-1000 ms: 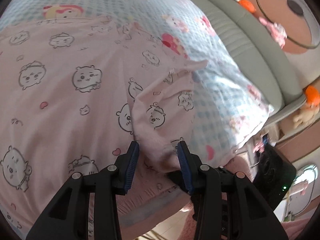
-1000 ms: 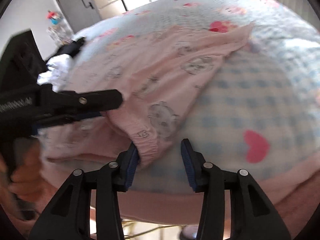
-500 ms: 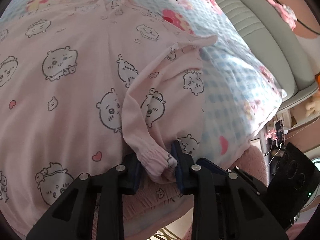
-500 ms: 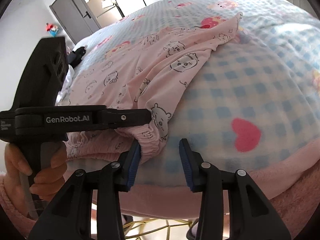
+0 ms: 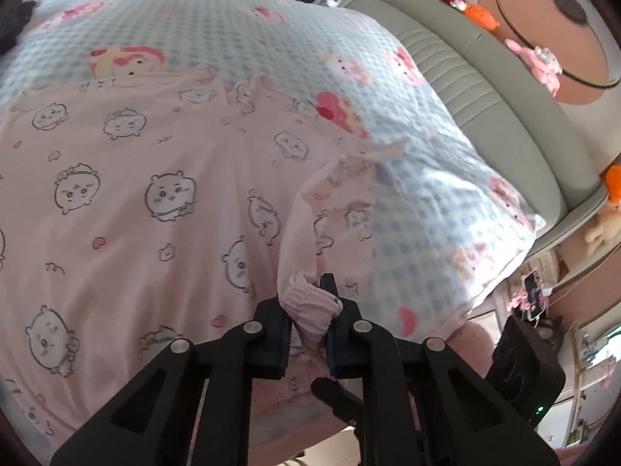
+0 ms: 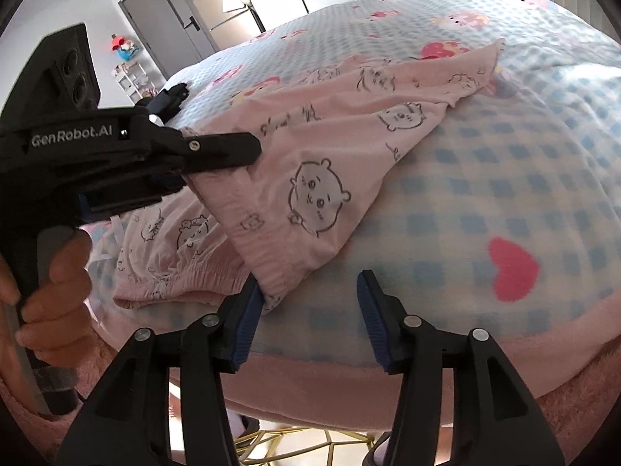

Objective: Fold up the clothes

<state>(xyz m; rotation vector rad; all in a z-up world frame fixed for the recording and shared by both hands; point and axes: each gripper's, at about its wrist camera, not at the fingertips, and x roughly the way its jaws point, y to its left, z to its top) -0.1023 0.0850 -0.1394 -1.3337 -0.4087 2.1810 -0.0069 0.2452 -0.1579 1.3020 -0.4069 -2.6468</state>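
The pink pyjama top (image 5: 163, 202), printed with small bear faces, lies spread on the bed (image 5: 434, 202), its near sleeve folded back toward the edge. The left hand-held gripper (image 5: 310, 326) is closing on the gathered sleeve cuff (image 5: 310, 306), which is bunched between its pads — a pinch that looks firm enough to carry. The right hand-held gripper (image 6: 306, 310) is spreading wider; its left pad sits right at the hem of the cuff, but nothing is pinched between its pads.

To do this step well, the left should lift the cuff just clear of the bed and draw the sleeve inward across the body of the top, keeping the fabric taut so no crease is trapped beneath. The right would do best to stay clear, or press down the shoulder fold as a hinge.

The bed wears a blue-checked cover with cartoon figures and red hearts — soft and rounded, so cloth may drag. A grey padded headboard (image 5: 485, 89) runs behind, plush toys (image 5: 539, 62) sit beyond it, and a grey door (image 6: 167, 27) shows across the room.
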